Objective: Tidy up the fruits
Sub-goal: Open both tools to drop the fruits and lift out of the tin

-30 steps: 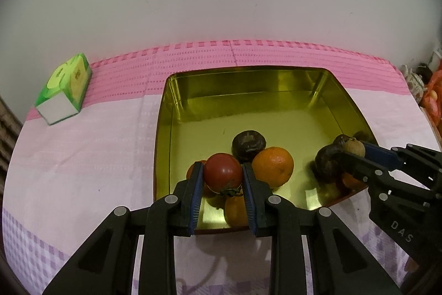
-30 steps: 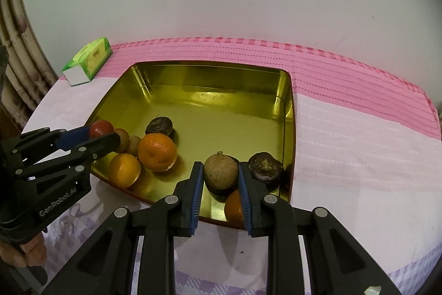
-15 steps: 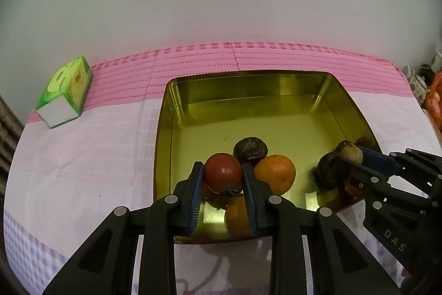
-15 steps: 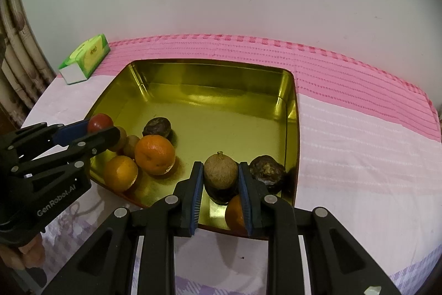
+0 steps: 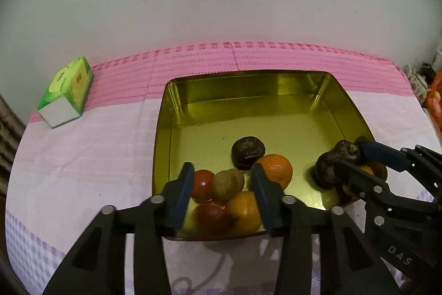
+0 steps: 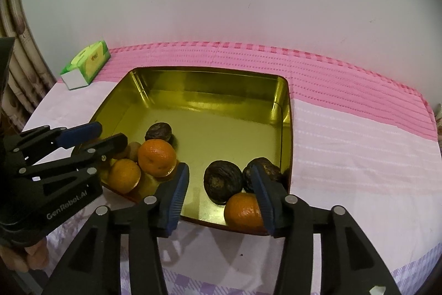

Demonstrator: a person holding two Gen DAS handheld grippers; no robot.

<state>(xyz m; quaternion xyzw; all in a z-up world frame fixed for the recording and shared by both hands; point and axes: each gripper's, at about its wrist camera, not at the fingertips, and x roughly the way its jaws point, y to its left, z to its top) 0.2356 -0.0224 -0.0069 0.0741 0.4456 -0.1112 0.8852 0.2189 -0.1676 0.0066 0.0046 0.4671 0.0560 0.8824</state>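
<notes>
A gold tray [image 5: 248, 90] [image 6: 210, 82] sits on the pink cloth. My left gripper [image 5: 222, 195] is open over the tray's near left corner; below it lie a red tomato [image 5: 203, 184], a brown fruit [image 5: 228, 183], two oranges [image 5: 244, 210] [image 5: 276, 170] and a dark wrinkled fruit [image 5: 247, 152]. My right gripper [image 6: 222, 192] is open over the near right corner, above two dark wrinkled fruits [image 6: 222, 181] [image 6: 269, 169] and an orange [image 6: 241, 212]. The brown fruit it held is not visible in its view.
A green tissue box [image 5: 66, 96] [image 6: 87, 64] lies at the far left of the table. A white wall stands behind. The far half of the tray holds no fruit. Clutter [image 5: 433, 98] sits at the right edge.
Both grippers opened. The left let go of the tomato, which now lies in the tray. The right let go of the brown fruit, which left its jaws.
</notes>
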